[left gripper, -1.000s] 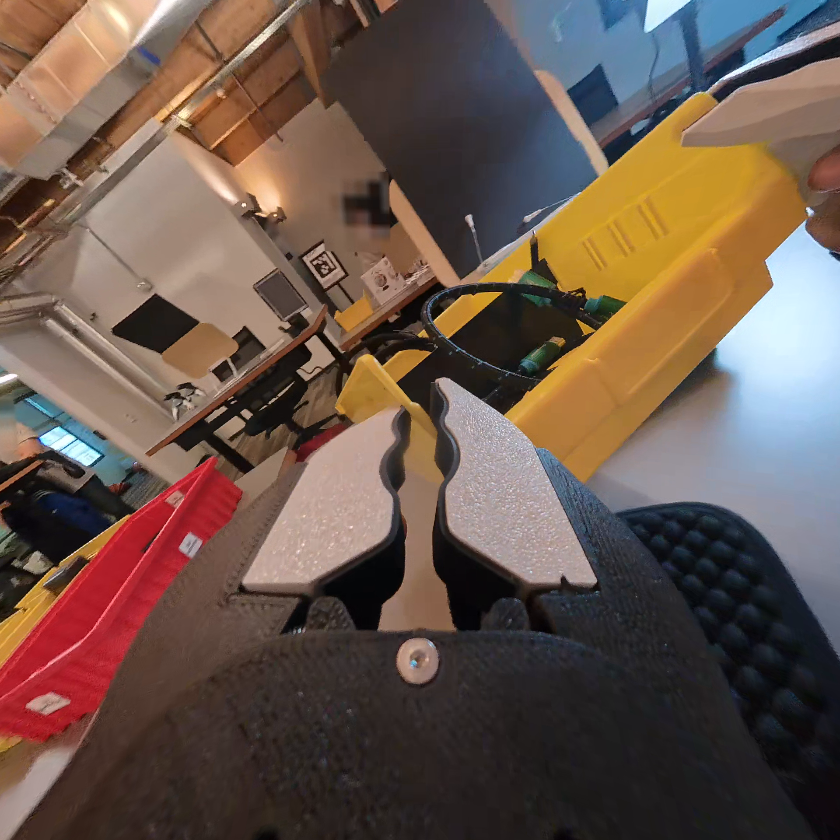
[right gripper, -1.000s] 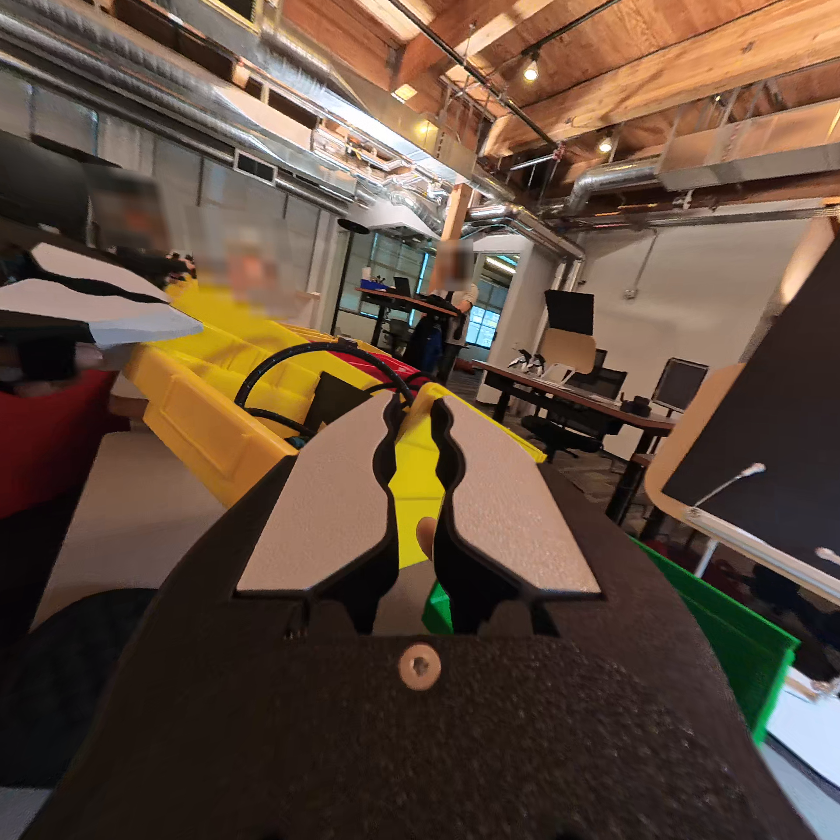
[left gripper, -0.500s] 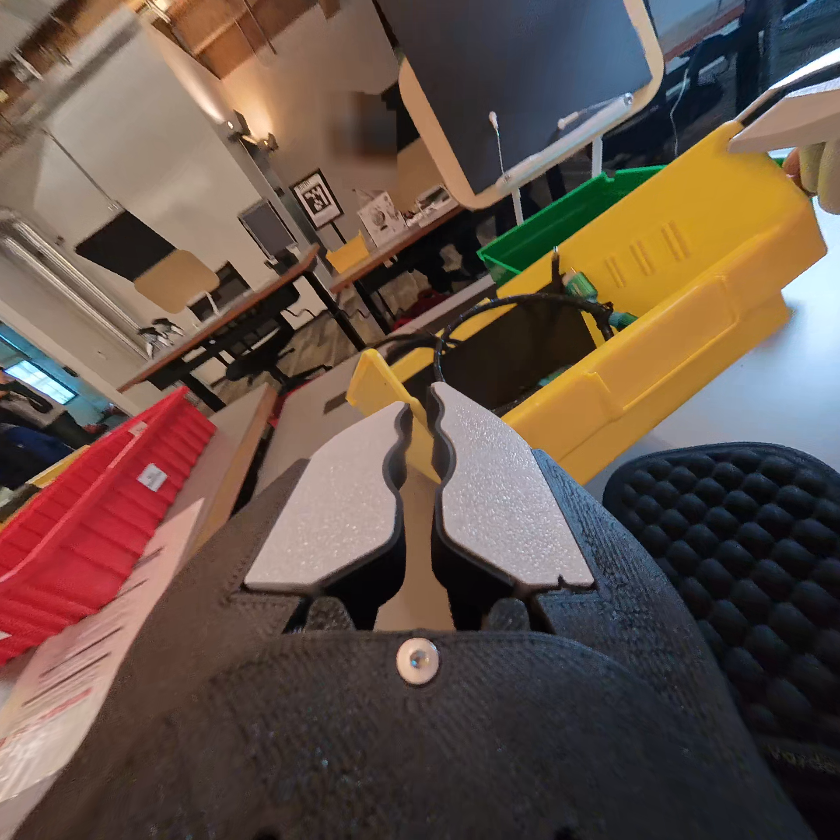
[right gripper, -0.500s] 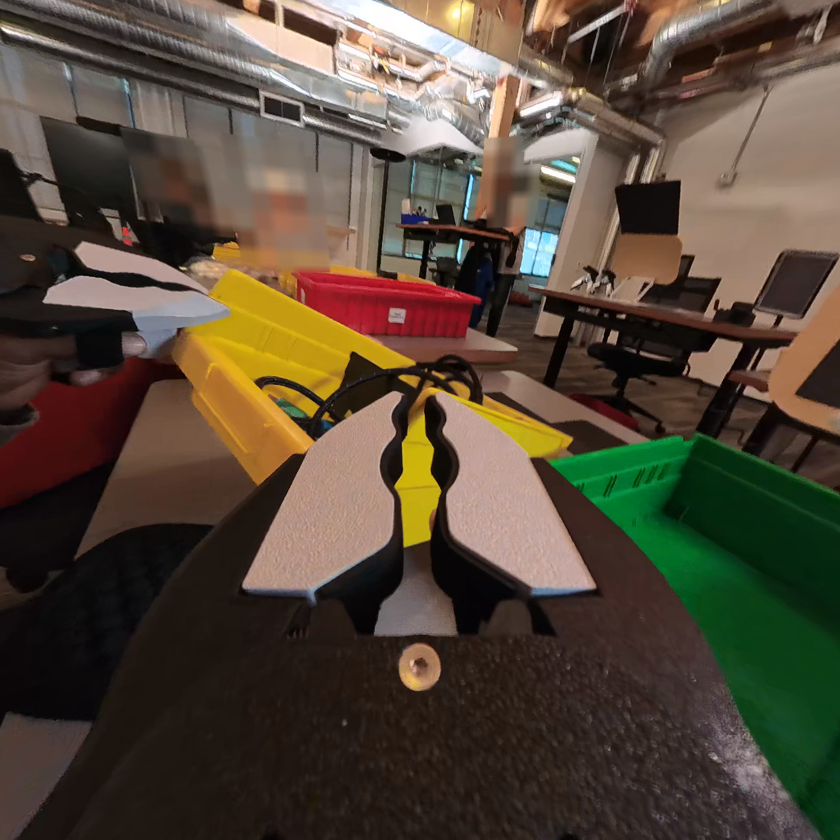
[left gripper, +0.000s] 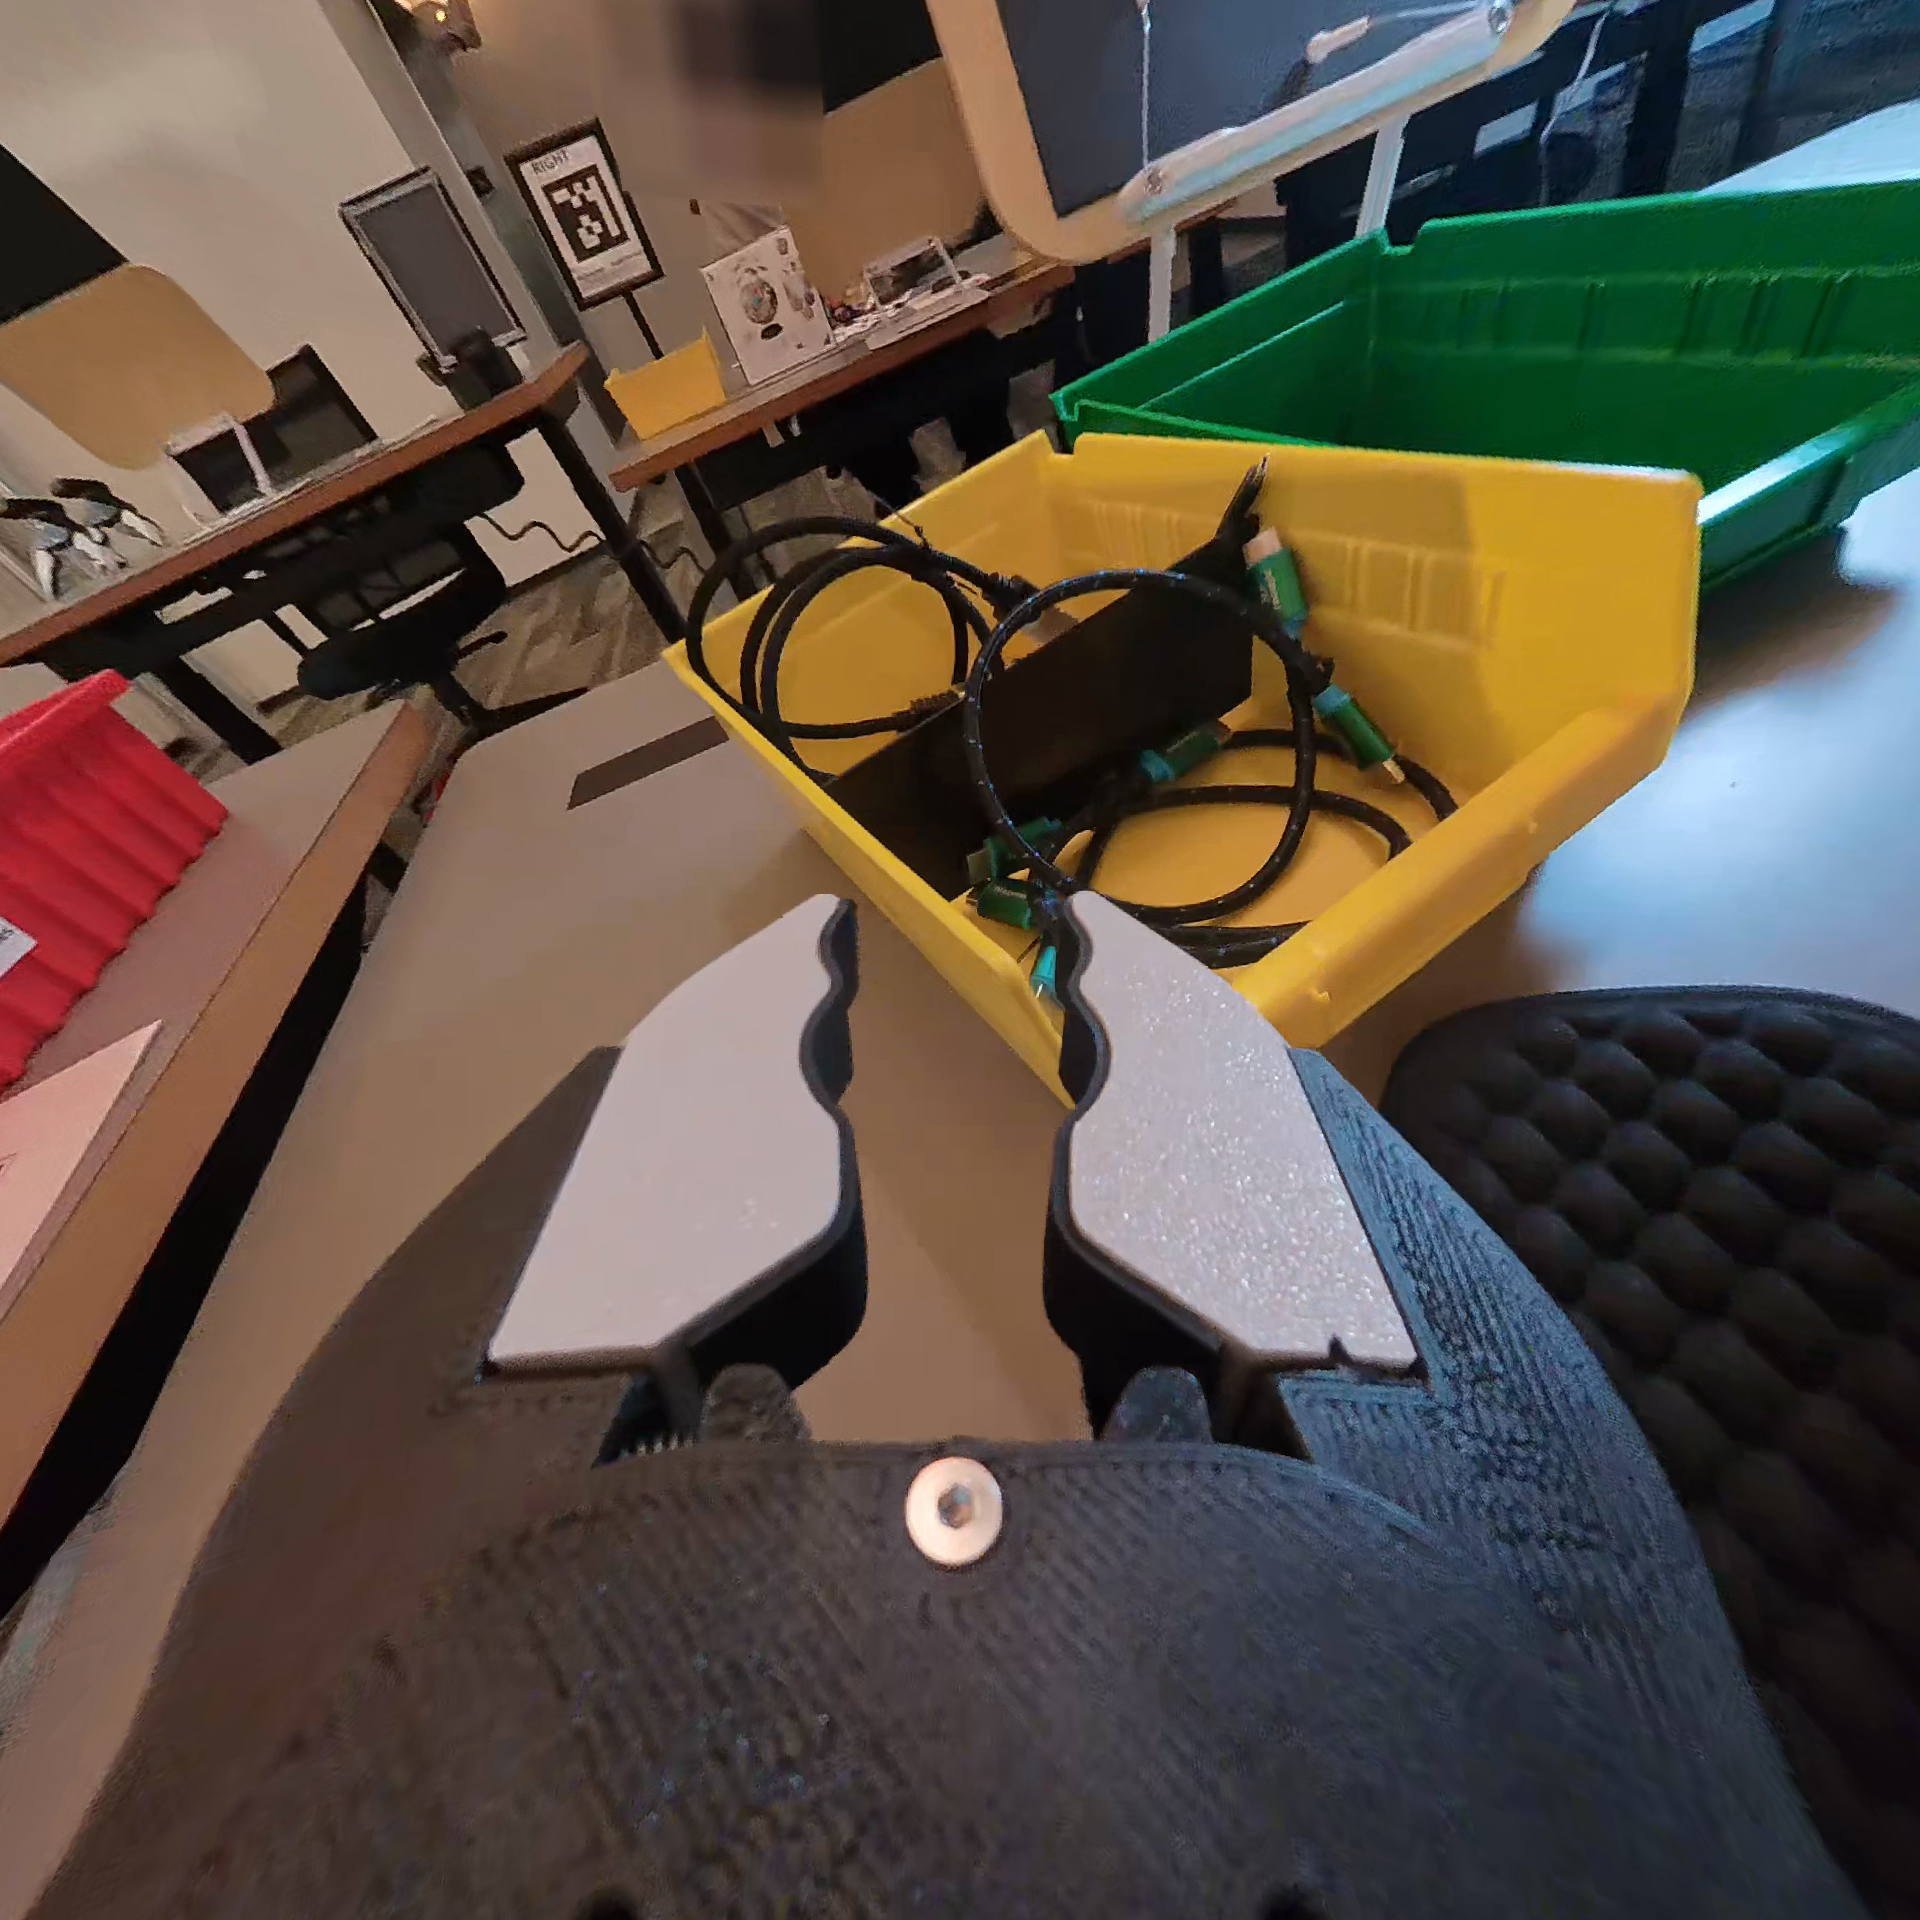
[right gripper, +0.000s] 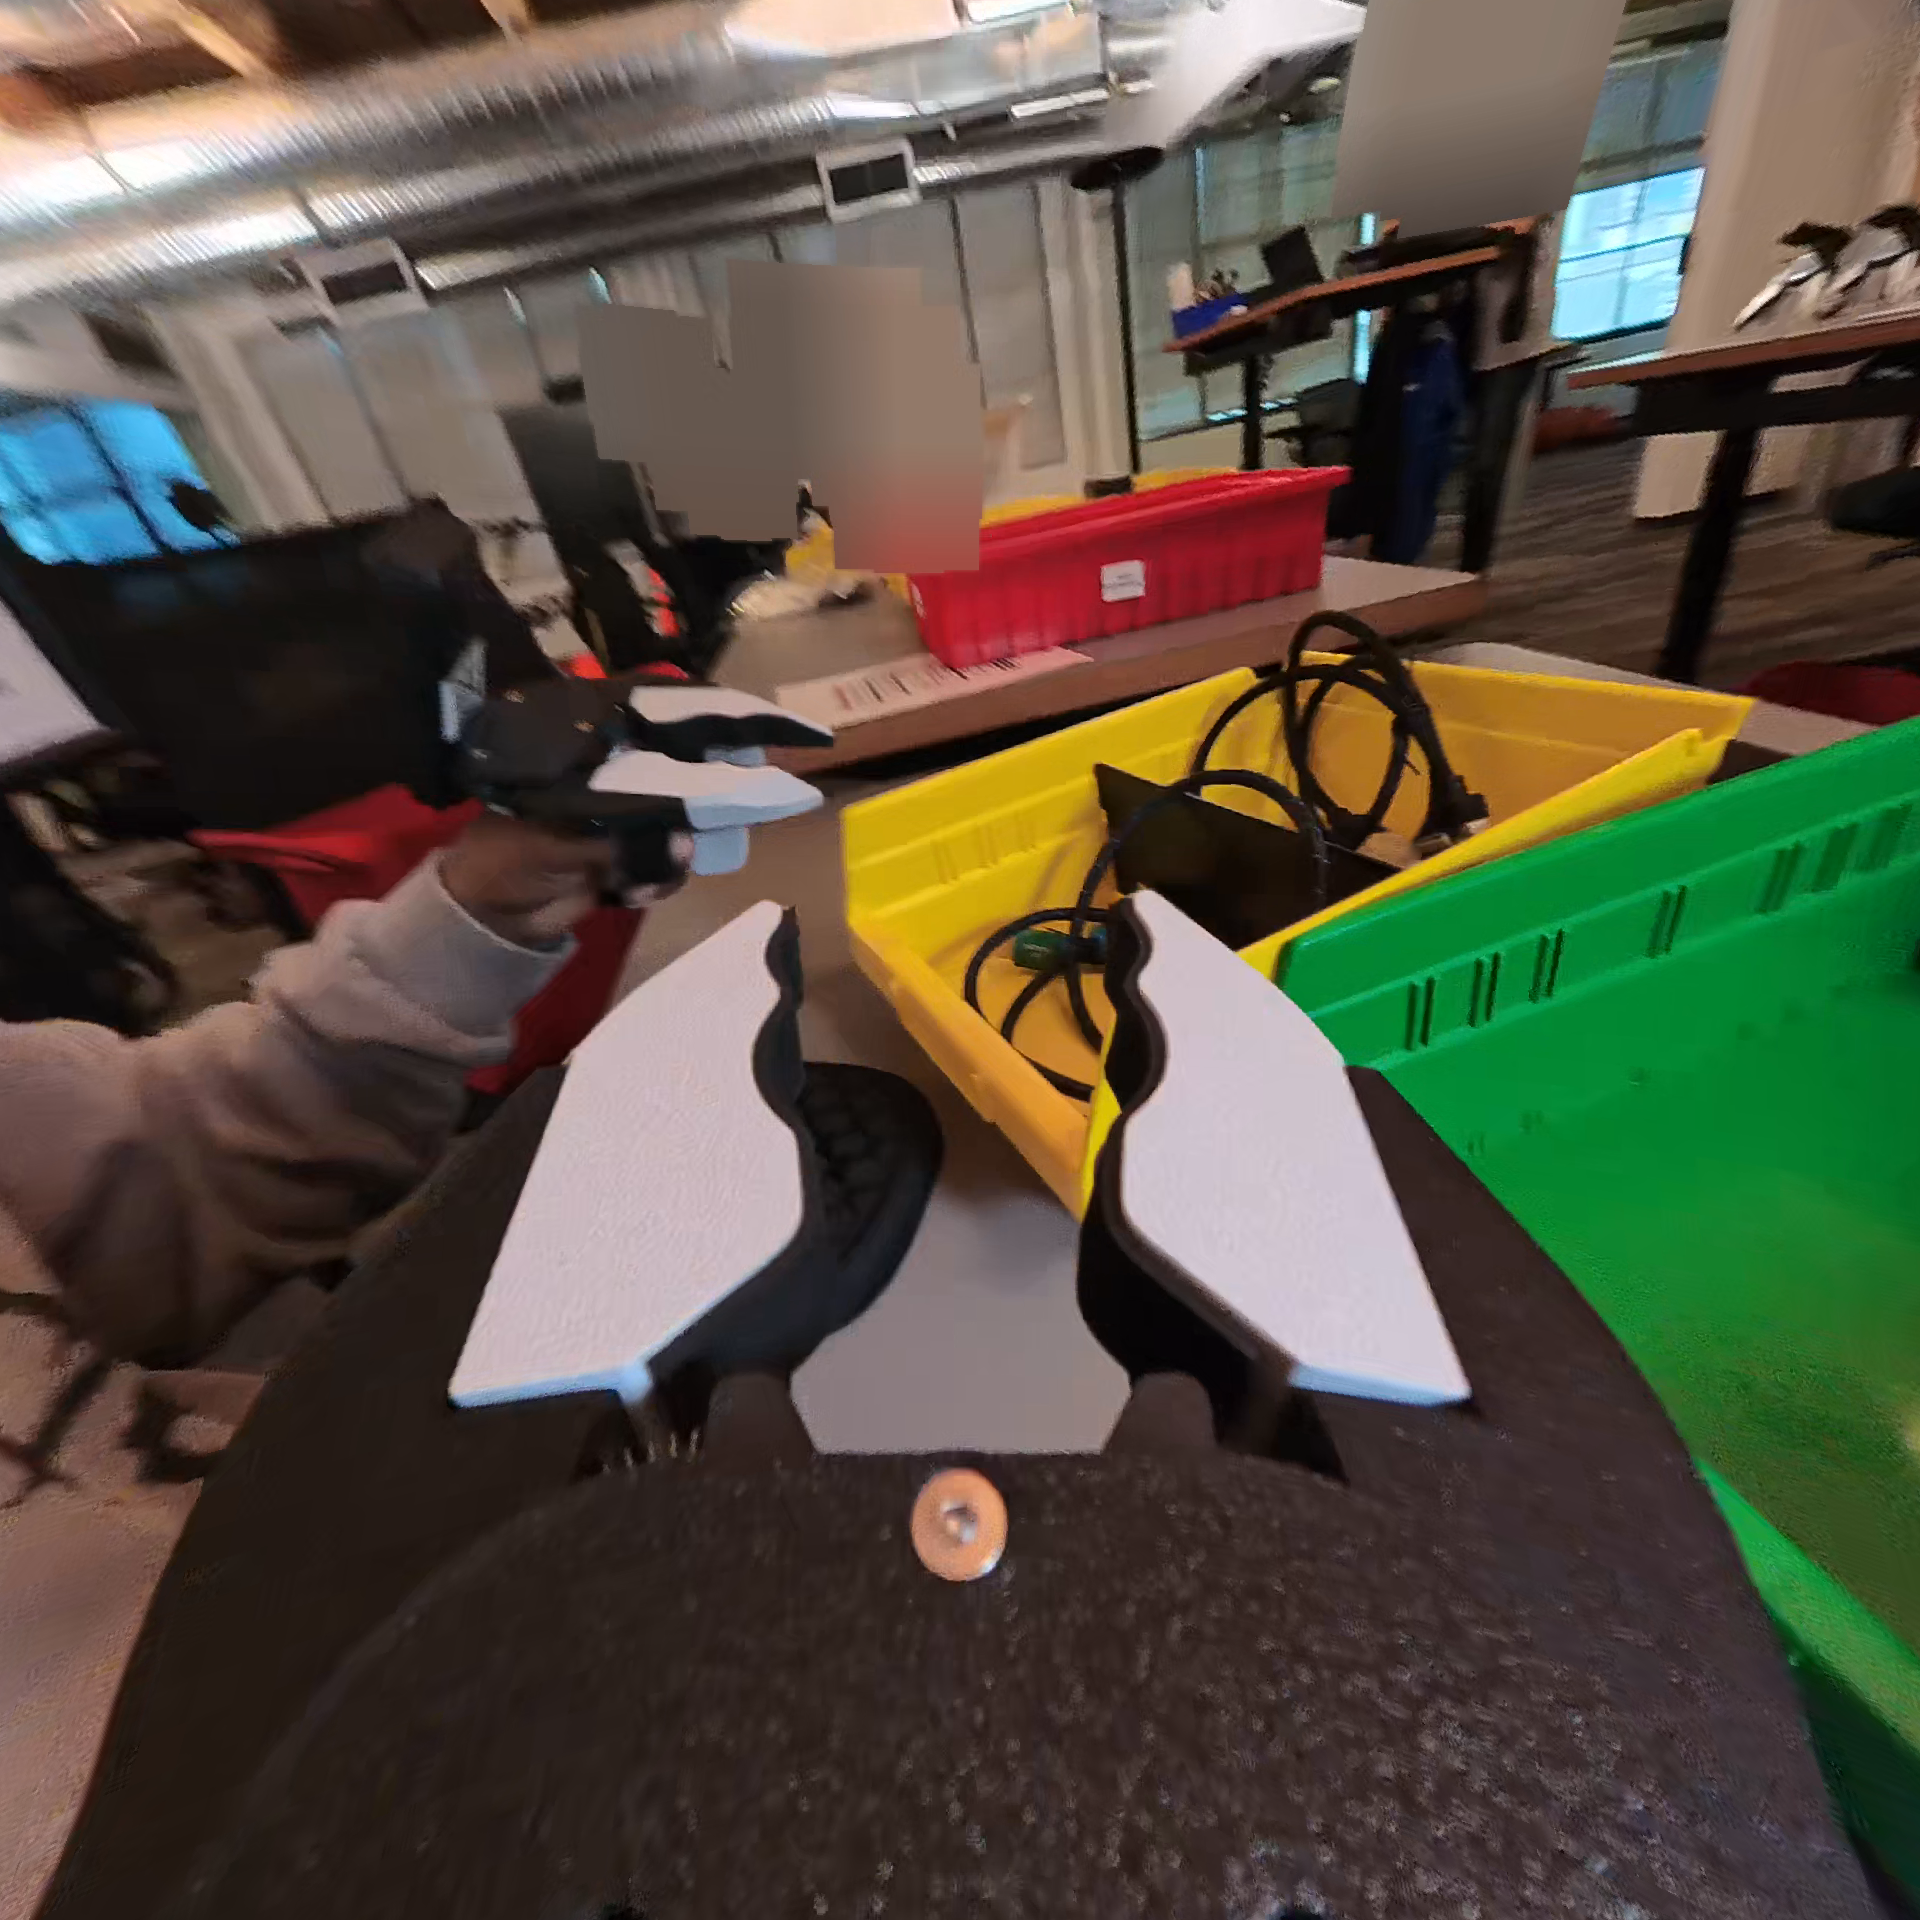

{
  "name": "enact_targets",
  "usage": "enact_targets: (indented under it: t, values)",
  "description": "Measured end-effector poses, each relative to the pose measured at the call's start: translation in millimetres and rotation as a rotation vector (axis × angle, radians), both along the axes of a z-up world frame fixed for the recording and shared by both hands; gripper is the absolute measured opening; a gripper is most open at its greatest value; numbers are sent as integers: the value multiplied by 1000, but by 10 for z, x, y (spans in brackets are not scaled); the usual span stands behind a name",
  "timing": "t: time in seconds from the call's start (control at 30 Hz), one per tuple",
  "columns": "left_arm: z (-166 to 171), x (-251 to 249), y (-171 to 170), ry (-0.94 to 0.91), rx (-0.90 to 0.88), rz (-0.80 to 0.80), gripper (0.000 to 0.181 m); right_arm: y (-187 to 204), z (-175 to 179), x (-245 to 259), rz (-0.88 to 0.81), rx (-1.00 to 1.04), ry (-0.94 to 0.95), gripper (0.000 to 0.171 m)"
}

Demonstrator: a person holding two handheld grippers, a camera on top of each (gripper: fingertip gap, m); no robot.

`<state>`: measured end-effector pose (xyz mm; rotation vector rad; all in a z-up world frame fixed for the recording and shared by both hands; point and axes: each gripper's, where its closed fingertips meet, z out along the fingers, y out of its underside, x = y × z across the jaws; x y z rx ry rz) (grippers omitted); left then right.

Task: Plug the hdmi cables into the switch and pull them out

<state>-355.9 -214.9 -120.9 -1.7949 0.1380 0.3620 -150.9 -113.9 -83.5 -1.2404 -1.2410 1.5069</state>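
Observation:
A yellow bin [left gripper: 1507,831] on the table holds a black switch box [left gripper: 1101,675] and several black braided HDMI cables [left gripper: 1288,831] with green plugs. My left gripper [left gripper: 956,925] is open and empty, above the table just short of the bin's near corner. In the right wrist view the same bin [right gripper: 935,862] lies ahead with the switch [right gripper: 1226,862] and cables [right gripper: 1351,717] in it. My right gripper [right gripper: 956,914] is open and empty, above the table before the bin. The left gripper also shows there [right gripper: 790,769], held by a hand to the left.
A green bin [left gripper: 1558,312] stands beside the yellow one, also in the right wrist view [right gripper: 1662,1143]. A black bumpy pad [left gripper: 1714,1247] lies on the table near me. A red bin [right gripper: 1122,571] sits on a farther table. Desks and chairs stand behind. Spacing between my two grippers at the tips: around 25 cm.
Both grippers have opened from shut. Both have tipped down and lifted, so the inside of the yellow bin with the switch and cables now shows.

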Motion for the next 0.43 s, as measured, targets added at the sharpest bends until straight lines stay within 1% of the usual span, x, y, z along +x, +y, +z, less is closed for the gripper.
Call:
enact_targets:
  t: [0.1, 0.17, 0.23, 0.33, 0.37, 0.43]
  values:
    - [19, 147, 35, 9, -19, -58, 42, 111, 44, 166, 59, -76, 13, 60]
    - [-43, 329, 113, 32, -63, -119, 41, 205, 38, 252, 102, -112, -19, 62]
    - [-124, 546, 214, 59, -117, -189, 40, 359, 26, 314, 98, -107, -58, 62]
    - [-296, 846, 378, 116, -229, -294, 42, 591, -107, 330, 63, -26, -183, 61]
    - [-365, 911, 437, 144, -271, -318, 43, 666, -208, 313, 48, 26, -260, 61]
    - [-496, 968, 561, 222, -356, -332, 51, 796, -430, 268, 23, 160, -425, 64]
